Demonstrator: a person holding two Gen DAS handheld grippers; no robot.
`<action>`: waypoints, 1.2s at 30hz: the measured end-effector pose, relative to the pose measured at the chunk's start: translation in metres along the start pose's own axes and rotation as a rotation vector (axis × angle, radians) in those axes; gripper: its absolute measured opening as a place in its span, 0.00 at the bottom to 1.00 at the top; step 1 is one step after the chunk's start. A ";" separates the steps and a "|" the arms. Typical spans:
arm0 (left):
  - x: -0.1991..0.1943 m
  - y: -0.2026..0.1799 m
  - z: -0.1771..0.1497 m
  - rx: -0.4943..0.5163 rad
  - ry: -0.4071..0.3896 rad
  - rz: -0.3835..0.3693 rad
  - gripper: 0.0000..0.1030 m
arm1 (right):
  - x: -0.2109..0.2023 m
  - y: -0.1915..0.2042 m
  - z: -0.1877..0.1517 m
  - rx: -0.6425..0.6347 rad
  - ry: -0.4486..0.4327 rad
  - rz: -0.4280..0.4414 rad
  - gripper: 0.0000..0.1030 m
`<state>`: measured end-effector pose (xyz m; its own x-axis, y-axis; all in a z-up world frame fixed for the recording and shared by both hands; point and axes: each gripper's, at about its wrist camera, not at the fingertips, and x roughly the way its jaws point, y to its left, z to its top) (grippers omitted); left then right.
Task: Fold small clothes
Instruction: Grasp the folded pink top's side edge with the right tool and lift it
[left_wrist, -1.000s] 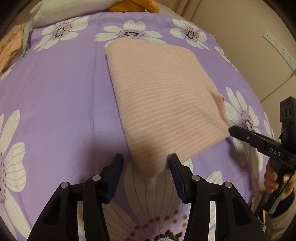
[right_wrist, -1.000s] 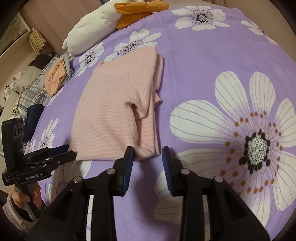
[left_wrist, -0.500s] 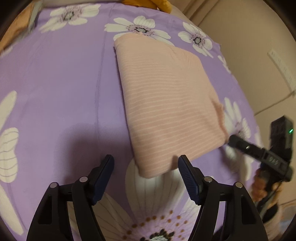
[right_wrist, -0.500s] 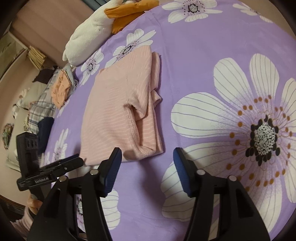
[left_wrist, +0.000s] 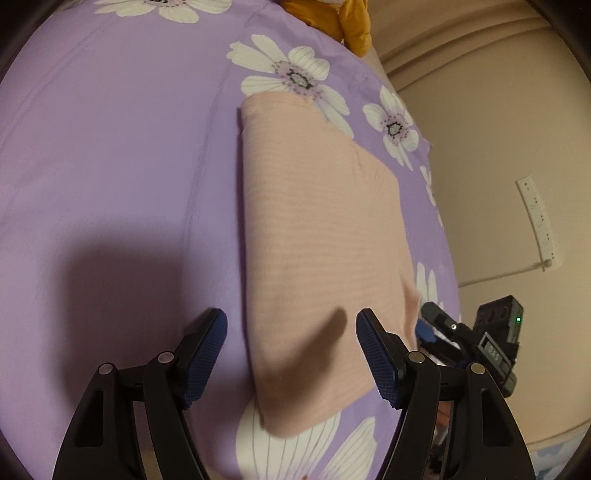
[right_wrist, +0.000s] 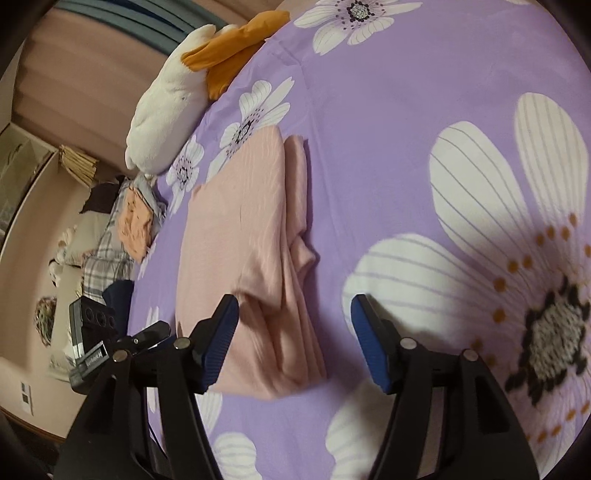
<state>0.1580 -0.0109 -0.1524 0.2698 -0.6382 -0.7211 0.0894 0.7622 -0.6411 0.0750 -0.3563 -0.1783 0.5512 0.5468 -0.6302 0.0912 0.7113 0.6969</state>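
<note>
Left wrist: my left gripper (left_wrist: 291, 350) is spread wide, straddling the near corner of the folded pink striped shirt (left_wrist: 317, 236) on the purple floral bedsheet (left_wrist: 110, 147). My right gripper (right_wrist: 295, 336) is likewise released, over the shirt's near edge, gripping nothing.

A home bedroom: flowered purple bedsheet (right_wrist: 388, 110), plush toy (right_wrist: 166, 118), heaped clothes (right_wrist: 122, 236).

Left gripper (left_wrist: 291, 332): jaws spread wide, nothing held between the blue pads (left_wrist: 376, 360). Right gripper (right_wrist: 295, 325): jaws likewise spread wide, nothing clamped. Each gripper is seen low in the other's view, off to the outer side, tips pointed inward.
</note>
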 end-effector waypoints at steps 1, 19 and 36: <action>0.001 0.001 0.002 -0.003 0.002 -0.009 0.69 | 0.003 0.000 0.003 0.001 0.006 0.007 0.63; 0.032 -0.005 0.044 0.044 -0.011 -0.010 0.69 | 0.054 0.011 0.059 -0.050 0.041 0.036 0.63; 0.040 -0.012 0.050 0.081 -0.016 -0.001 0.75 | 0.076 0.025 0.068 -0.125 0.049 0.060 0.58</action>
<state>0.2153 -0.0400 -0.1601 0.2845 -0.6380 -0.7156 0.1669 0.7680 -0.6183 0.1757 -0.3271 -0.1856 0.5115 0.6085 -0.6067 -0.0463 0.7245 0.6877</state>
